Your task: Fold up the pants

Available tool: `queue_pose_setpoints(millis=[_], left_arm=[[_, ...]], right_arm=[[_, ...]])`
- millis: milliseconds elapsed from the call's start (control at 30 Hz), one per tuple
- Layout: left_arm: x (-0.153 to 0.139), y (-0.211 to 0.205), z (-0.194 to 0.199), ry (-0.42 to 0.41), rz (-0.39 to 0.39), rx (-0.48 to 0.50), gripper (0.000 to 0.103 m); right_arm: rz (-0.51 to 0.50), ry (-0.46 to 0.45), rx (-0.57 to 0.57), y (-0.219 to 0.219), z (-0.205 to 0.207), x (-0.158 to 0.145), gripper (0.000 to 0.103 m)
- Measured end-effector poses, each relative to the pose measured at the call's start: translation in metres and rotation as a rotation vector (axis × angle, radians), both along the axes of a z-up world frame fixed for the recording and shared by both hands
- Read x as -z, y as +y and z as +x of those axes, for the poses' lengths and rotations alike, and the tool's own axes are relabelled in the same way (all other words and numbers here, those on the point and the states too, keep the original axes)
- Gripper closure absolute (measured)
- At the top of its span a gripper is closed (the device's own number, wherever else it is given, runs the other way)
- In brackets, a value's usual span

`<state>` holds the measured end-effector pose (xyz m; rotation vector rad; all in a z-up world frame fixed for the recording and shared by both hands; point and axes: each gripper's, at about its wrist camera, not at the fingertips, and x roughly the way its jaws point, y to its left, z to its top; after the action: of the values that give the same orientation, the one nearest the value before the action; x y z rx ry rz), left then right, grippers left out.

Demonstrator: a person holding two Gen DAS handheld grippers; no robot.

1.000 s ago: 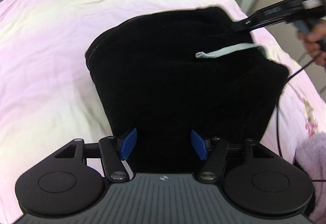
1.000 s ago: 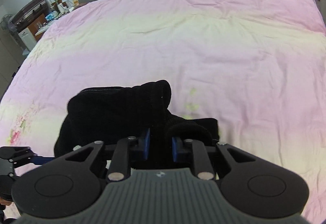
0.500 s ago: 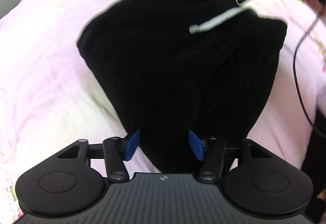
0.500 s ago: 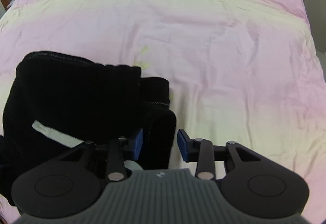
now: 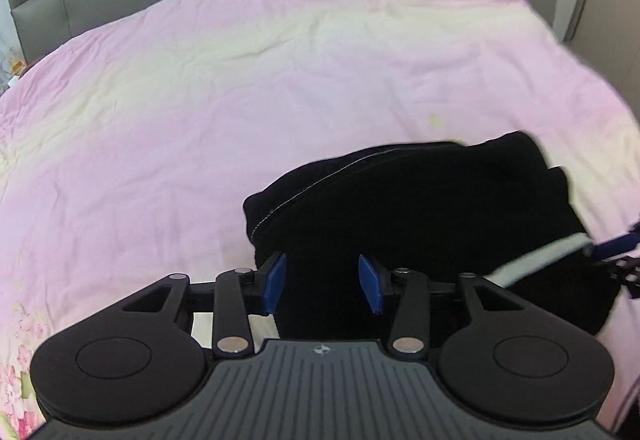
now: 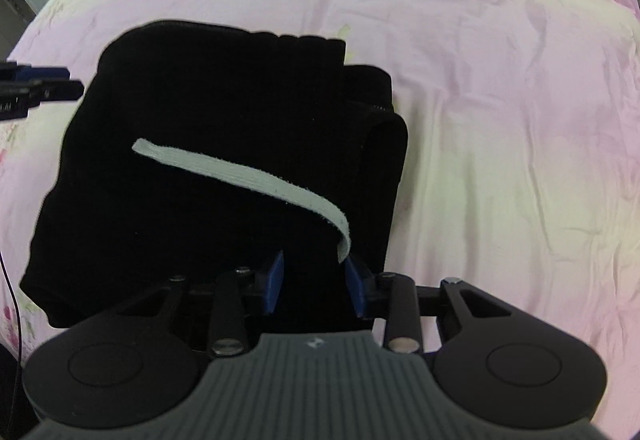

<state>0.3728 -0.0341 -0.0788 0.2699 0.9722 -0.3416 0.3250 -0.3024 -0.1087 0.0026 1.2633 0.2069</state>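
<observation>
Left wrist view hides where my left gripper (image 5: 320, 282), jaws just closing, meets the folded black pants (image 5: 420, 215) near the bed's (image 5: 200, 99) near edge, so grip unclear; my right gripper (image 6: 314, 286) likewise straddles cloth, white drawstring (image 6: 240, 171) trailing.

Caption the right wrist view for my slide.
Right hand-held gripper over folded black pants on pink bedspread, white drawstring across.
</observation>
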Motion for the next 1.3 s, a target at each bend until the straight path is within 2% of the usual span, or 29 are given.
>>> queue_pose_setpoints(millis=[133,233,367,500,600,667,733,833,933,1067,1133,1300], left_arm=[[0.032,-0.007,0.023,0.088,0.023,-0.066,0.052],[0.046,-0.016,0.029,0.087,0.078,-0.062,0.049],[0.043,-0.014,0.025,0.090,0.086,-0.078,0.048],[0.022,0.000,0.009,0.056,0.024,-0.097,0.046],[0.007,0.015,-0.013,0.038,-0.021,-0.090,0.038],[-0.002,0.022,-0.029,0.034,-0.033,-0.078,0.032],[-0.012,0.033,-0.043,0.052,-0.046,-0.066,0.029],[-0.018,0.051,-0.057,0.102,-0.120,-0.084,0.019],[-0.008,0.067,-0.060,0.150,-0.219,-0.148,0.018],[0.020,0.092,-0.051,0.212,-0.373,-0.283,0.017],[0.034,0.104,-0.048,0.247,-0.453,-0.345,0.018],[0.059,0.109,-0.033,0.275,-0.532,-0.358,0.017]], right_arm=[[0.018,0.022,-0.014,-0.004,0.004,0.011,0.072],[0.003,0.015,-0.030,-0.001,0.006,0.019,0.071],[0.000,0.013,-0.017,0.001,0.008,0.023,0.071],[0.058,0.014,0.043,-0.011,0.003,0.020,0.068],[0.094,-0.028,0.089,-0.020,-0.008,0.012,0.060],[0.104,-0.052,0.127,-0.027,-0.016,0.004,0.040],[0.152,-0.064,0.154,-0.036,-0.024,-0.003,0.030],[0.222,-0.071,0.212,-0.051,-0.033,-0.009,0.023],[0.298,-0.054,0.270,-0.065,-0.035,-0.001,0.022],[0.455,0.001,0.353,-0.081,-0.029,0.023,0.022],[0.472,0.007,0.369,-0.081,-0.019,0.026,0.023],[0.535,0.052,0.373,-0.079,0.007,0.049,0.028]])
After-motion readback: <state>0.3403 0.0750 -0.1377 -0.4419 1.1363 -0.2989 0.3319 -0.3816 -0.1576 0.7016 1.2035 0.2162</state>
